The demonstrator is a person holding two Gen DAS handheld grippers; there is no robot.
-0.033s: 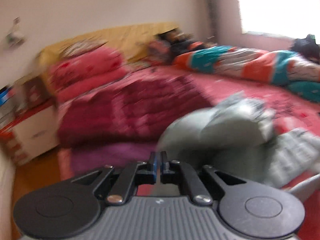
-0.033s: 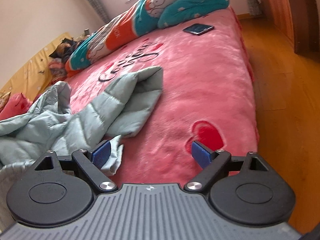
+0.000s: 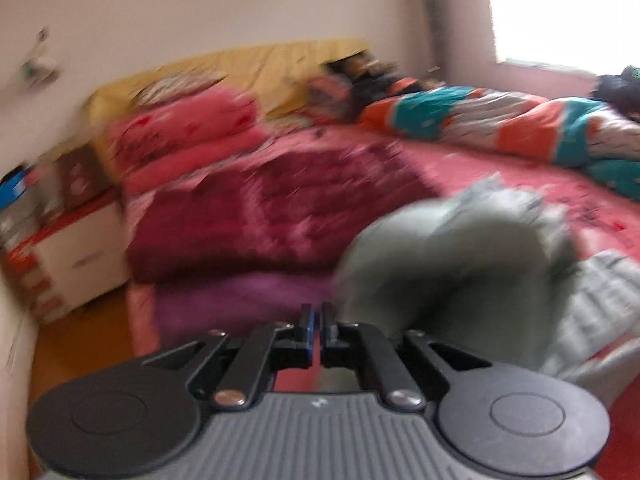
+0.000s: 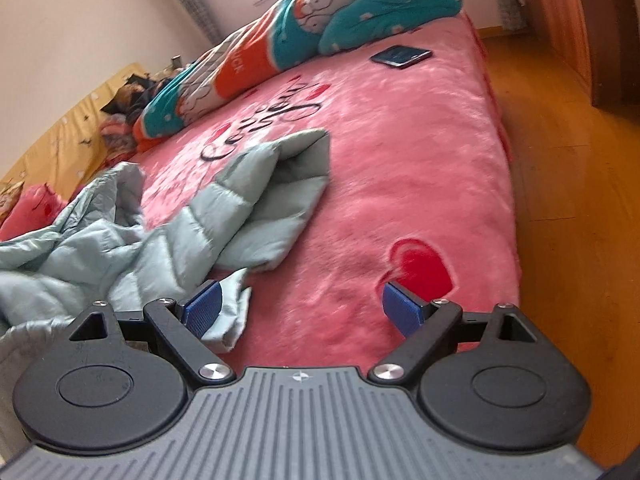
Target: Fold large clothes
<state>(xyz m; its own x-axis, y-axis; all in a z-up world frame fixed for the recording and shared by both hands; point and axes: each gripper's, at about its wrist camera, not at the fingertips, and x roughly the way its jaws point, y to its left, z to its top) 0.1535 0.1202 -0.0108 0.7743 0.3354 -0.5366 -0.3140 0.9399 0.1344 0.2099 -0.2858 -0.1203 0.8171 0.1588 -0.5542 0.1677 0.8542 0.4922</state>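
The pale green puffer jacket (image 4: 168, 232) is lying crumpled on the pink bed (image 4: 400, 152), near its foot-side edge. The left gripper (image 3: 317, 322) is staying pressed together beside the jacket's bunched bulk (image 3: 460, 264), nothing visibly between its tips. The right gripper (image 4: 302, 310) is standing wide apart, one pad (image 4: 202, 312) touching the jacket's hem. A dark phone (image 4: 401, 56) is lying farther up the bed.

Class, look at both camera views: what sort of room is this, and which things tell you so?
Most likely a home bedroom: a wide bed with a pink blanket, a rolled quilt by the window, and stacked pink pillows at the headboard.
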